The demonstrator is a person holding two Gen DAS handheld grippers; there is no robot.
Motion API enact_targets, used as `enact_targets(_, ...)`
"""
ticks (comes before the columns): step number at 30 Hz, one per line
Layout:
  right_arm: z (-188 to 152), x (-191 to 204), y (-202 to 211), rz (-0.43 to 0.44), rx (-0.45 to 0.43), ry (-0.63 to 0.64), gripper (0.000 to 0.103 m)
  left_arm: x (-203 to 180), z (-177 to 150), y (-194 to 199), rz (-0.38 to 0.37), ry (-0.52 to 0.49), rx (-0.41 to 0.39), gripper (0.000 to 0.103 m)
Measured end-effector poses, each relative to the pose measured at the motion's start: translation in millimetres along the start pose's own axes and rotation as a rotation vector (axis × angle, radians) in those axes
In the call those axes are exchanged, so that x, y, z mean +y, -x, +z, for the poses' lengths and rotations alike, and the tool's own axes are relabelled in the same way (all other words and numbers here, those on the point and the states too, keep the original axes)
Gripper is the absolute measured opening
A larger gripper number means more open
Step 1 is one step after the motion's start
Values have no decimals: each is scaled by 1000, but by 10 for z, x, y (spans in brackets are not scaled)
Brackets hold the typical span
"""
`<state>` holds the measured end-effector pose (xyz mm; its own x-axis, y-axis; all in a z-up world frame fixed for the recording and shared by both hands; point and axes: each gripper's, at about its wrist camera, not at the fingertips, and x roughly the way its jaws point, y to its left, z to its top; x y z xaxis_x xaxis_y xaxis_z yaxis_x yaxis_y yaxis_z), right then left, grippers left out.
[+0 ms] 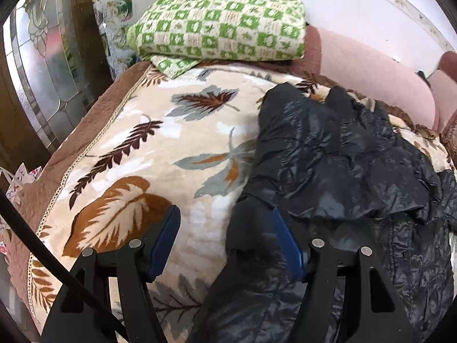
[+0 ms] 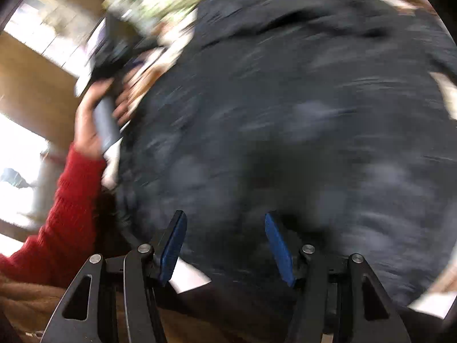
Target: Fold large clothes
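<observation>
Blue pads sit on the two black fingers of the left gripper [image 1: 225, 243], and the fingers stand apart, released, not pinching anything. Between them lies some of the leaf blanket [image 1: 137, 154] and, by the right finger, an edge of the black jacket [image 1: 342, 165]. That edge reaches in front of the right finger's pad, but I cannot tell if it touches the pad. The jacket is shiny and crinkly. It spreads out ahead of the fingers and off to their right side, lying on top of the leaf blanket. Far ahead of the fingers, past the leaf blanket, a folded green checked blanket [image 1: 220, 23] rests in a pile. To the right of that, well beyond the jacket, sits something soft and pink [image 1: 377, 77]. Off to the left of the fingers is a patterned glass panel [image 1: 48, 65]. In the right wrist view everything is very blurry. The right gripper [image 2: 225, 245] has its fingers apart too, released, with nothing squeezed between the pads. The jacket fills almost all the space ahead of these fingers. Up and to their left, a hand [image 2: 94, 120] in a red sleeve [image 2: 62, 217] grips a grey handle [image 2: 107, 123].
</observation>
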<state>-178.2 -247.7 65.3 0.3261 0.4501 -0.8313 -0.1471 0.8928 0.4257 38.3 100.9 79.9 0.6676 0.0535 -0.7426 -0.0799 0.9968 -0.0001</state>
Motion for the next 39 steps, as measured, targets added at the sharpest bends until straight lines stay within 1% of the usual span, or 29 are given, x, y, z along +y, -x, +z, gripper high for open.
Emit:
enact_targets(2, 145, -153, 294, -71, -86, -24, 62, -113, -19, 41, -4, -23, -14, 66)
enact_targets(4, 380, -164, 434, -98, -173, -10, 64, -224, -33, 16, -2, -52, -11, 66)
enact_targets(6, 692, -131, 427, -132, -258, 16, 64, -349, -59, -69, 11, -84, 9, 66)
enact_targets(8, 991, -139, 369, -158, -310, 28, 64, -405, -80, -151, 19, -93, 26, 66)
enact_targets(9, 1255, -152, 236, -180, -340, 37, 64, -426, -86, -188, 22, -94, 36, 66)
enact_targets(10, 1444, -154, 76, -199, -353, 37, 64, -436, -89, -219, 19, -95, 42, 66)
enact_targets(11, 1557, -173, -8, -209, -357, 29, 64, -445, -87, -246, 14, -97, 47, 66)
enact_targets(12, 1807, -283, -207, -213, -350, -4, 64, -455, -84, -267, 14, -103, 49, 66)
enact_targets(14, 2113, -521, -519, -178, -309, -79, 64, -468, -85, -287, 16, -110, 49, 66)
enact_targets(15, 2210, -635, -668, -170, -284, -125, 64, -472, -84, -291, 10, -111, 53, 66)
enact_targets(16, 2230, -709, -740, -168, -269, -157, 64, -473, -83, -291, 2, -111, 58, 66)
enact_targets(17, 2283, -897, -876, -180, -241, -218, 64, -475, -83, -284, -7, -109, 62, 66)
enact_targets(18, 2274, -1002, -908, -198, -228, -255, 64, -482, -82, -268, -16, -108, 62, 66)
enact_targets(19, 2247, -1160, -928, -203, -224, -302, 61, -496, -82, -240, -26, -111, 55, 66)
enact_targets(20, 2222, -1214, -913, -187, -232, -325, 60, -508, -84, -215, -29, -115, 49, 66)
enact_targets(22, 2109, -1387, -723, -131, -274, -380, 59, -570, -98, -127, -35, -131, 28, 66)
enact_targets(25, 1889, -1440, -364, -113, -342, -376, 61, -678, -137, 21, -51, -157, -6, 66)
enact_targets(27, 1724, -1459, -112, -141, -379, -363, 63, -752, -174, 121, -56, -182, -31, 66)
enact_targets(29, 1547, -1559, 131, -192, -420, -347, 64, -842, -220, 248, -58, -209, -65, 66)
enact_targets(32, 1344, -1764, 401, -305, -476, -365, 65, -980, -283, 430, -59, -245, -108, 66)
enact_targets(34, 1215, -1957, 526, -338, -499, -418, 65, -1054, -310, 526, -63, -261, -130, 66)
enact_targets(35, 1197, -2046, 557, -339, -506, -449, 65, -1080, -318, 561, -69, -264, -136, 66)
enact_targets(37, 1119, -2285, 641, -346, -534, -518, 65, -1129, -337, 615, -83, -267, -143, 66)
enact_targets(39, 1055, -2469, 710, -372, -545, -572, 65, -1175, -345, 648, -100, -273, -144, 66)
